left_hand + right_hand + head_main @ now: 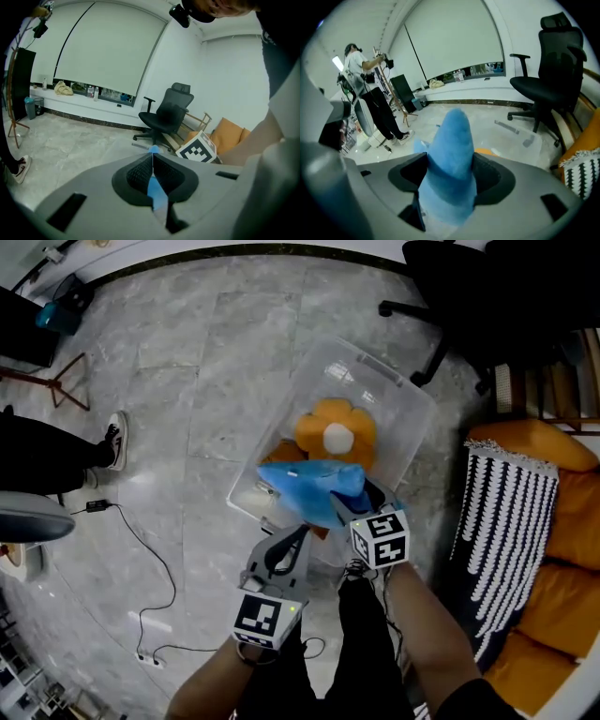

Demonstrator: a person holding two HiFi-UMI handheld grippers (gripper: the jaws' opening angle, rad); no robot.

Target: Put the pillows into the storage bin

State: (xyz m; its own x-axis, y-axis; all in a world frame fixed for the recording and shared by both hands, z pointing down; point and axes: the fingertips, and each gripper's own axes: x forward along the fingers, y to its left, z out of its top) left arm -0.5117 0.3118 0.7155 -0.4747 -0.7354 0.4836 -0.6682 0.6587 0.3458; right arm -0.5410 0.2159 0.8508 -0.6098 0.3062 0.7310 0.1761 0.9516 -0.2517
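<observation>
Left tongs (152, 161) are closed down tight, only a thin edge of the blue pillow (309, 488) pinched between the pads. Right tongs (449, 168) stand wide, and the pillow's fat end fills the gap and touches both pads. The blue pillow hangs over the near end of the clear storage bin (319, 371), lying crosswise, with both tongs at the bin's near side. An orange flower pillow (336, 432) with a white centre is already inside the bin, just beyond the blue one. The bin sits on grey marble floor (187, 381). A black office chair (450, 296) is beyond the bin's far right corner. An orange sofa (562, 521) with a black-and-white throw (502, 521) is right of the bin. Someone's sneaker (114, 439) is well left of the bin.
</observation>
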